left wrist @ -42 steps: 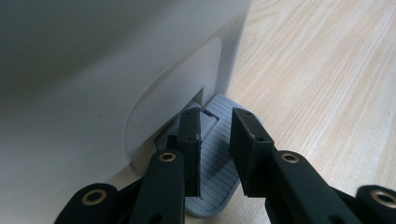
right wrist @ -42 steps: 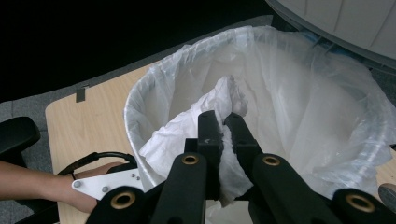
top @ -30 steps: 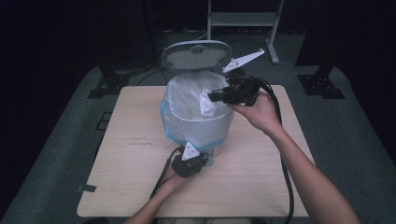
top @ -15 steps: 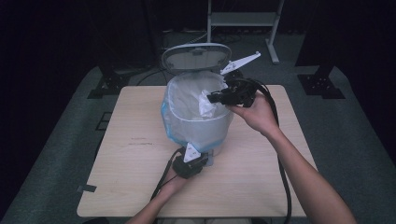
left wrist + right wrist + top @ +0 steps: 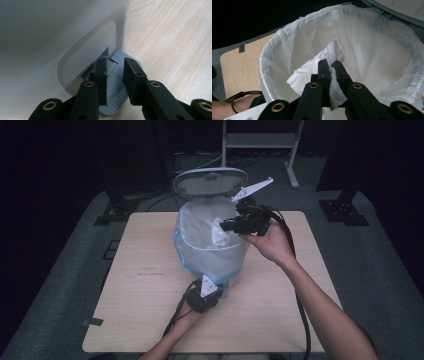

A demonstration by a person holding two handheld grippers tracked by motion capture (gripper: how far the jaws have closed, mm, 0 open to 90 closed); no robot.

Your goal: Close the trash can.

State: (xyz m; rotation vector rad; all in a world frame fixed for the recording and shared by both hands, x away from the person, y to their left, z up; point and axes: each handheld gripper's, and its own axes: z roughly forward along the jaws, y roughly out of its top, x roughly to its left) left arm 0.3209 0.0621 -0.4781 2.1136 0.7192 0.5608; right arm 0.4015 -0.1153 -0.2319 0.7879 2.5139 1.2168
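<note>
A white pedal bin (image 5: 212,257) with a clear plastic liner (image 5: 287,45) stands in the middle of the table, its lid (image 5: 210,181) raised at the back. My left gripper (image 5: 115,61) is at the bin's foot, jaws nearly together with nothing between them. Its tips rest on the grey ribbed pedal (image 5: 116,95). In the high view the left gripper (image 5: 216,291) sits at the bin's front. My right gripper (image 5: 331,63) hovers over the bin's mouth, shut on a crumpled white tissue (image 5: 309,73). The high view shows the right gripper (image 5: 225,226) above the bin's right rim.
The bin stands on a light wooden table (image 5: 145,290) with bare room to either side. A metal stand (image 5: 260,142) and dark equipment bases (image 5: 345,210) sit on the floor behind the table. Cables trail from both grippers toward the near edge.
</note>
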